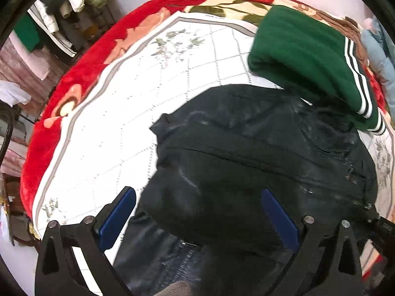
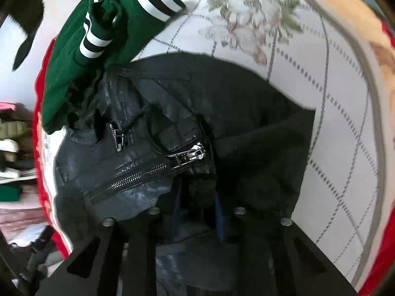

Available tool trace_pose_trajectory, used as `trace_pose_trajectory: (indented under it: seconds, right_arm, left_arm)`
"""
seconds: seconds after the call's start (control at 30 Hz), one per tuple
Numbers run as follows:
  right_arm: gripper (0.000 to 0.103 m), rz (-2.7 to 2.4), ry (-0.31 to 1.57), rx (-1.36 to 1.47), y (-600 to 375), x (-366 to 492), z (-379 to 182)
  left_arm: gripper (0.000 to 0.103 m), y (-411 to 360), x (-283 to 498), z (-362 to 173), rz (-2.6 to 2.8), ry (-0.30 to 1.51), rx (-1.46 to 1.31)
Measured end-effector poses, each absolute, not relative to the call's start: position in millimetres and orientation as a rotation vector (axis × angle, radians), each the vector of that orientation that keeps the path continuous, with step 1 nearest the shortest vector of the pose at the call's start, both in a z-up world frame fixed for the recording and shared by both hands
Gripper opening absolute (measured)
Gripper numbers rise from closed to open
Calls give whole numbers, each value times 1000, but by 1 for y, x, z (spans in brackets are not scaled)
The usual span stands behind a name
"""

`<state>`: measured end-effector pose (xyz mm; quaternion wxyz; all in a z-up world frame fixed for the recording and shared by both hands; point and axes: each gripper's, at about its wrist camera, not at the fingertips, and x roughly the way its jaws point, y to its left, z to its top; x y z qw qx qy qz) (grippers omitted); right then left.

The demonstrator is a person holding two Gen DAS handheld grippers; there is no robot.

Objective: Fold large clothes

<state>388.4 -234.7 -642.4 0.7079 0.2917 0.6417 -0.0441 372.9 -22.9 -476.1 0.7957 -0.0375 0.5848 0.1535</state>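
Note:
A black leather jacket [image 1: 246, 153] lies partly folded on a white quilted bedspread [image 1: 128, 113]. My left gripper [image 1: 197, 212] is open, its blue pads [image 1: 118, 219] spread on either side of the jacket's near edge, holding nothing. In the right wrist view the jacket [image 2: 138, 153] shows silver zippers [image 2: 187, 157]. My right gripper [image 2: 197, 209] is shut on a bunched black fold of the jacket near the zipper pull.
A folded green jacket with white and black striped cuffs [image 1: 306, 56] lies just beyond the black one, touching it; it also shows in the right wrist view [image 2: 98, 39]. A red floral blanket [image 1: 74, 83] borders the bedspread. Hanging clothes [image 1: 71, 2] stand at far left.

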Motion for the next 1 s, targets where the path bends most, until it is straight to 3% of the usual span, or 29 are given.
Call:
trace_pose_trajectory:
  seconds: [0.03, 0.23, 0.37, 0.5, 0.57, 0.63, 0.8, 0.9, 0.97, 1.0]
  right_arm:
    - [11, -98, 1409, 631, -234, 386, -633]
    - [9, -168, 1337, 652, -246, 343, -584]
    - [12, -187, 1491, 601, -244, 344, -628]
    - [18, -151, 1484, 766, -262, 343, -636]
    - [31, -153, 1435, 783, -276, 333, -617]
    - [67, -190, 1395, 696, -287, 314, -598]
    - [69, -62, 1558, 571, -275, 284, -624]
    - [65, 29, 1680, 535, -253, 276, -660]
    - [40, -37, 1619, 553, -255, 274, -660]
    - [16, -28, 1597, 645, -258, 272, -660]
  left_arm:
    - [103, -21, 372, -475, 338, 1250, -68]
    - [103, -10, 370, -479, 361, 1257, -35]
    - [103, -9, 382, -521, 420, 1296, 55]
    - [103, 1, 394, -557, 383, 1335, 5]
    - [103, -1, 395, -554, 378, 1334, 31]
    - [103, -3, 390, -545, 385, 1321, 47]
    - [103, -19, 367, -522, 361, 1295, 25]
    - [103, -32, 350, -513, 342, 1287, 46]
    - [103, -37, 340, -512, 334, 1293, 58]
    - [103, -38, 335, -512, 329, 1301, 60]
